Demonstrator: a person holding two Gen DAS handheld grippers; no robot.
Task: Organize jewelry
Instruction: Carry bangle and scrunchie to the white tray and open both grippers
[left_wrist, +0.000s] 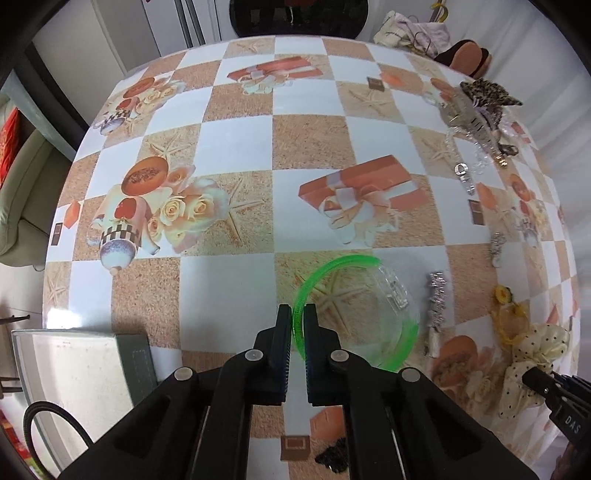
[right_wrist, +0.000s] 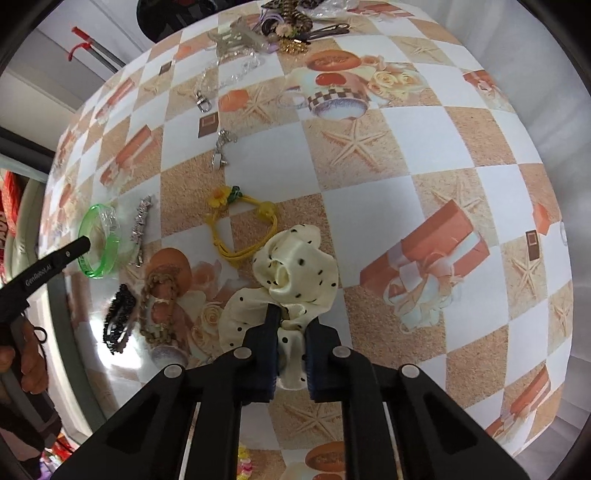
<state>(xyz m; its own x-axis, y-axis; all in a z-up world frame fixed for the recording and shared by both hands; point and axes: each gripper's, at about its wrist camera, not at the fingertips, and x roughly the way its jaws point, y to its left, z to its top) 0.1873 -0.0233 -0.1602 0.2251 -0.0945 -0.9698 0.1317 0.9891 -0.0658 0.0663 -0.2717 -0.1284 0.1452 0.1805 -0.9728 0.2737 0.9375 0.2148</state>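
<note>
Hand-held gripper (right_wrist: 85, 243) lettered "GenRobot.AI"

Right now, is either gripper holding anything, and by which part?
Left gripper pinches the green bangle by its near rim. Right gripper clamps the cream polka-dot scrunchie by its near fold.

The desk (left_wrist: 236, 147) wears a checked cloth of white and sandy tan squares printed with orange gift boxes, starfish and cream roses. The bangle (left_wrist: 314, 280) is clear bright green. The scrunchie (right_wrist: 295, 266) is cream with black dots, the cord bracelet (right_wrist: 240, 236) yellow. Both tongs are black.
</note>
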